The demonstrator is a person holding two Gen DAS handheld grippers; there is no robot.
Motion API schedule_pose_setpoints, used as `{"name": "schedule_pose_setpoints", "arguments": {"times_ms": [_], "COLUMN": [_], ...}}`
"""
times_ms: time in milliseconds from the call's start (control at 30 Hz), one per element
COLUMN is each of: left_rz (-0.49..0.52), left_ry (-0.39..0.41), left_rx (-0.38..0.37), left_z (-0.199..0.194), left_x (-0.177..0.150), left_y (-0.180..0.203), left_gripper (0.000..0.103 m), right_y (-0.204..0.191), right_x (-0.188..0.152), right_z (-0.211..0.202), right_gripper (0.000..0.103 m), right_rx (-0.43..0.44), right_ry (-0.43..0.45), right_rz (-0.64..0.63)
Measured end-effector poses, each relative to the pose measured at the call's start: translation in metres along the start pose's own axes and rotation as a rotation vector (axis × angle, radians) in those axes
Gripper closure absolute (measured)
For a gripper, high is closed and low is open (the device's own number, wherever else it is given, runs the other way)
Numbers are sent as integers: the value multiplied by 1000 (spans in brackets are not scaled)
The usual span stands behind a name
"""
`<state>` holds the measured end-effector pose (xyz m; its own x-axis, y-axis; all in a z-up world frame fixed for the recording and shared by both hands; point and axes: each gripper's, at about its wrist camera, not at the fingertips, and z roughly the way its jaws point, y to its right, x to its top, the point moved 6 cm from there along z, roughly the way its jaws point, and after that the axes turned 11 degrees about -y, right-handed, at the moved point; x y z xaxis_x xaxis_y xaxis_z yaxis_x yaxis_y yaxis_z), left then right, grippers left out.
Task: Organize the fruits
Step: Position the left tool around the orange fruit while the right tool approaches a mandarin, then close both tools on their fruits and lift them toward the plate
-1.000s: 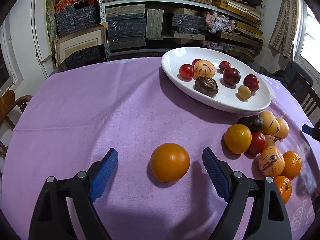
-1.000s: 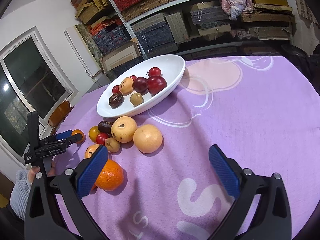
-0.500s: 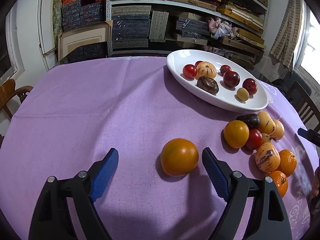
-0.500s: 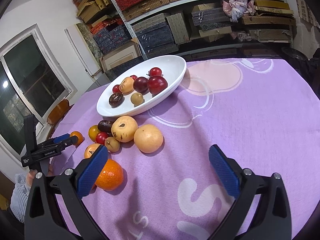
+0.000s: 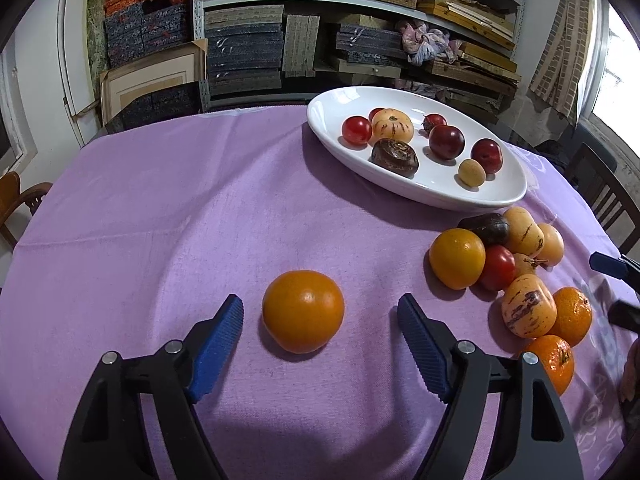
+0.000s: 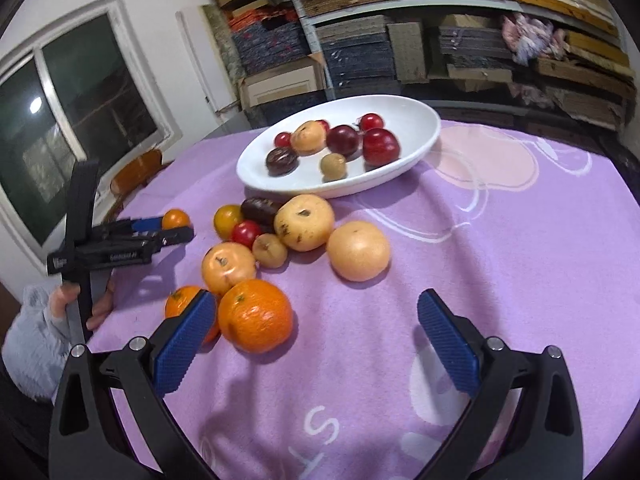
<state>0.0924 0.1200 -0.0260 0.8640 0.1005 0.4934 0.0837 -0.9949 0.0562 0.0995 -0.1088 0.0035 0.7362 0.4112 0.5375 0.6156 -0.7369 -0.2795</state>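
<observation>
Two wrist views show one round tabletop (image 5: 160, 208) under a lilac cloth, pale printed shapes on its right half. Behind it stand shelves (image 5: 360, 20) stacked with flat boxes and mats; a window (image 6: 60, 120) sits on the left wall in the right wrist view, and wooden chairs (image 5: 16, 204) stand at the edges.

A white oval dish (image 5: 500, 196) lies far right of centre, holding red plums, a striped pale fruit, a dark brown fruit and a small yellow one. Near it on the cloth, just beside its near rim, lies a loose pile of fruit (image 5: 520, 276): yellow, red, dark, striped and orange pieces touching one another.

Left claw (image 5: 320, 332): jaws spread and closing, with a lone orange fruit (image 5: 303, 311) on the cloth between the blue pads (image 5: 218, 340), closer to the left pad and touching neither. This fruit lies well apart from the pile, to its left.

Right claw (image 6: 316, 344): jaws spread wide, nothing gripped. A large orange (image 6: 255, 315) sits on the cloth just beside the left pad, inside the gap; a smaller orange is partly hidden behind that pad. A pale round fruit (image 6: 358, 251) lies farther, apart from both pads.

At far left of the right wrist view, a hand (image 6: 76, 300) in a grey sleeve holds the left claw's handle.
</observation>
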Motion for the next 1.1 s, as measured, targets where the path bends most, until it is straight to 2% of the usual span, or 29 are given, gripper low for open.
{"name": "schedule_pose_setpoints", "arguments": {"times_ms": [100,200,333,433,500,533,667,800,867,1100], "left_rz": [6,5,3,1,2,3,9,8,8,11], "left_ry": [-4,-14,-28,-27,-29,-31,-34,-35,-37,-28], "left_rx": [3,7,12,19,19,21,26,26,28,26], "left_z": [1,2,4,4,5,5,6,6,7,5], "left_x": [-1,-1,-2,-2,-2,-2,-3,-4,-4,-4], "left_y": [0,0,-1,-2,-2,-2,-1,-1,0,0], "left_gripper": [23,22,21,16,16,16,16,16,16,16], "right_y": [-22,-30,-22,-1,2,-1,-20,-17,-11,-13], "right_x": [-3,-3,3,4,5,5,7,7,7,0], "right_z": [7,18,24,25,26,26,34,37,38,36], "right_gripper": [4,4,15,16,22,29,35,43,55,55], "right_rx": [-34,-66,-82,-96,-105,-97,-102,-85,-85,-95], "right_ry": [-22,-51,-60,-66,-66,-66,-81,-88,-97,-99], "right_rz": [-96,-129,-88,-4,5,-10,-96,-76,-58,-70]}}
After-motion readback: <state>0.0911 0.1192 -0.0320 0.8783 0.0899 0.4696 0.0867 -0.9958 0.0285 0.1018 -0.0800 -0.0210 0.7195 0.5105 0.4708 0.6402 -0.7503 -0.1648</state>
